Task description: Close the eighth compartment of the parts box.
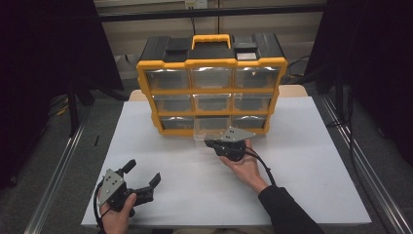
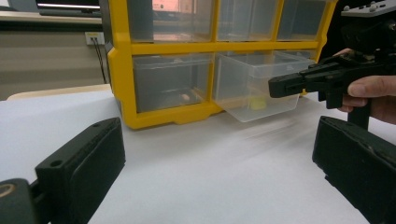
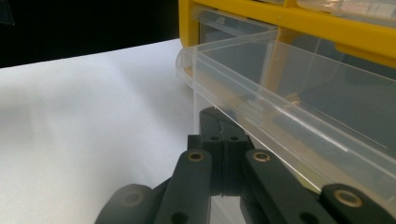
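A yellow and black drawer cabinet (image 1: 212,63) stands at the back of the white table (image 1: 302,185). Its bottom middle clear drawer (image 1: 207,131) (image 2: 254,81) (image 3: 289,102) is pulled partway out, and a small yellow piece (image 2: 256,103) lies inside it. My right gripper (image 1: 209,143) (image 2: 273,87) (image 3: 223,123) is shut at the drawer's front wall, just under its lip, seemingly pinching a thin clear tab. My left gripper (image 1: 142,173) (image 2: 219,126) rests open near the table's front left, with nothing between its jaws.
The other clear drawers sit pushed in. One at the bottom row (image 2: 170,81) holds a small pale bit (image 2: 186,97). Dark stands and cables flank the table on both sides. Bare white table lies between the two grippers.
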The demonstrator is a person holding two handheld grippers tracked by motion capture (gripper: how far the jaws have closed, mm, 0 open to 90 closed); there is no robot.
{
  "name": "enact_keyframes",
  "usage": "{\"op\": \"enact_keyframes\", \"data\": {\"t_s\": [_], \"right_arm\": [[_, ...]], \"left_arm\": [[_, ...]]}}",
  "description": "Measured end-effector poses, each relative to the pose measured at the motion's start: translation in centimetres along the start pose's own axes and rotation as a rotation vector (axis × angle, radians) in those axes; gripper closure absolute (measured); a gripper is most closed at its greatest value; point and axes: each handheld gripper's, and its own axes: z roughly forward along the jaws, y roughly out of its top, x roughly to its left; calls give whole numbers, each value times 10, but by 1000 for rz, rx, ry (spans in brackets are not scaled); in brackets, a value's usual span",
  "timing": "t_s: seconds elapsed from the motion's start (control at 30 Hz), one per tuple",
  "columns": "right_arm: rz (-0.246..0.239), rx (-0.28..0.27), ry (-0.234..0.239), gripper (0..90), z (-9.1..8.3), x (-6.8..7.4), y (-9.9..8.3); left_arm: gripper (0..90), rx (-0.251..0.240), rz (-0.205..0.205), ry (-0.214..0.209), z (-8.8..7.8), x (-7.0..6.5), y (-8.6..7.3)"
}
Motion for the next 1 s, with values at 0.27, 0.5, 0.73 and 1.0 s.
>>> {"op": "enact_keyframes", "data": {"t_s": [0.27, 0.5, 0.73, 1.0], "right_arm": [[-5, -1, -7, 900, 5, -2, 2], [-11, -20, -14, 900, 6, -3, 3], [-10, -17, -28, 900, 8, -6, 2], [-7, -23, -42, 900, 10, -10, 2]], "left_arm": [[27, 0, 2, -1, 0, 1, 0], [26, 1, 1, -1, 0, 0, 0], [27, 0, 0, -1, 1, 0, 0], [26, -2, -1, -1, 1, 0, 0]]}}
